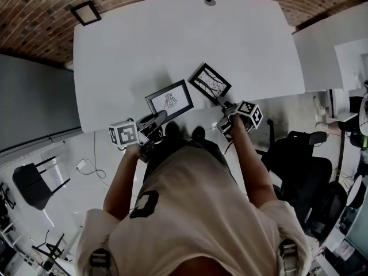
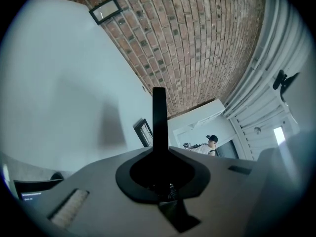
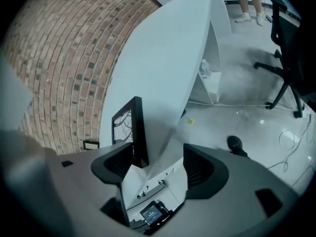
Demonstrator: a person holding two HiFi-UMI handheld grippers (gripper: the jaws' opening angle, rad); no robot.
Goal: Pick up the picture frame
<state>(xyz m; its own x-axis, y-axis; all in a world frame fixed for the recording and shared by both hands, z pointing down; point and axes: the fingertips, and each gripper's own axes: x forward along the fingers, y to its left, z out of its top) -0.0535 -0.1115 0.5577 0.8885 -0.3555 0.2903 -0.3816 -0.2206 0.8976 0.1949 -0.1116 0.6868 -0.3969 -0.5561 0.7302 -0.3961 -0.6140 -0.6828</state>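
Observation:
Two black picture frames lie near the front edge of the white table. The left frame shows a dark sketch; my left gripper is shut on its near edge. In the left gripper view that frame appears edge-on as a thin black bar rising from the closed jaws of the left gripper. The right frame holds a branch-like drawing. My right gripper is at its near corner. In the right gripper view the frame stands beside the left jaw of the open right gripper; the right jaw is well apart from it.
A small dark rectangular plate sits by the brick surface beyond the table's far left corner. A second white table adjoins at the right. Black office chairs stand right of me, another chair at the left. A cable lies on the floor.

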